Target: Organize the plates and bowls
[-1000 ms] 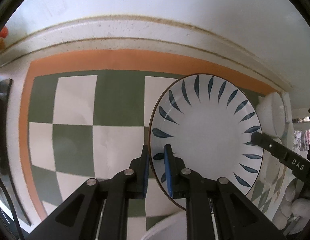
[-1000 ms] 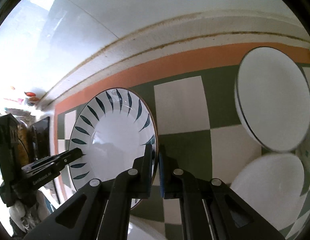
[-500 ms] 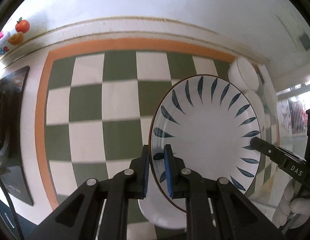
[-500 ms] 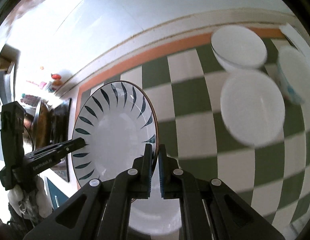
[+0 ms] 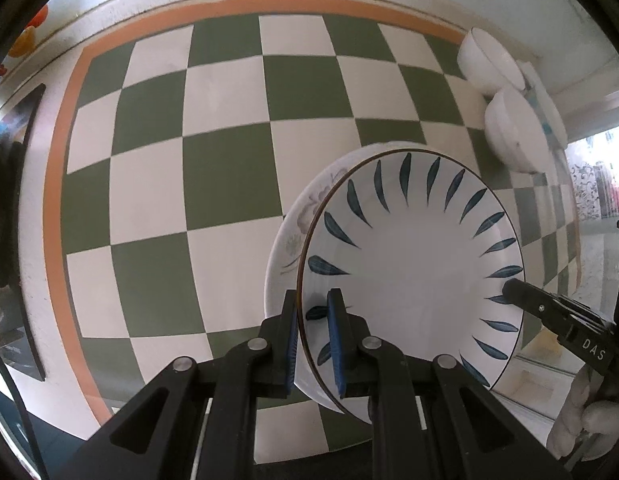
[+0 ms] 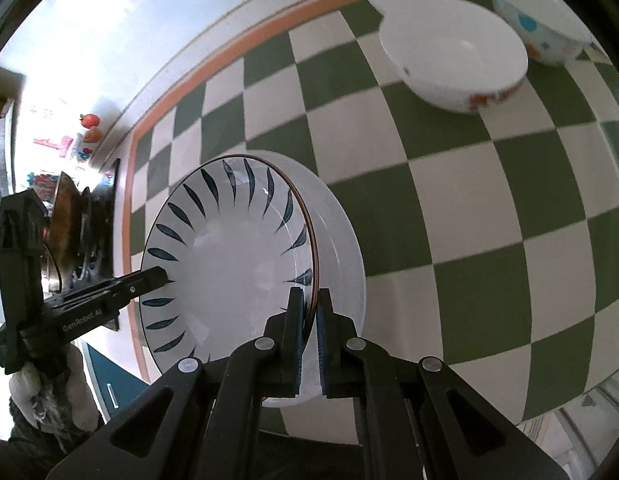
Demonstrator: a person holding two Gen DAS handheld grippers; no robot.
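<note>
White glazed ceramic plate with dark blue leaf strokes (image 5: pixel 413 264) hung over a plain white plate (image 5: pixel 293 236) on the checked cloth. Left gripper (image 5: pixel 312 322) and right gripper (image 6: pixel 308 316) pinched opposite rims. Judged rigid, slick, breakable; rim grips suit.

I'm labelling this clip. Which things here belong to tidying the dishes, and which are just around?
Job:
- leaf-pattern plate, gripped by left tool and right tool
- floral plate beneath
- white bowls
- dotted bowl

Around:
- checkered cloth
- fruit stickers
- stove
</note>
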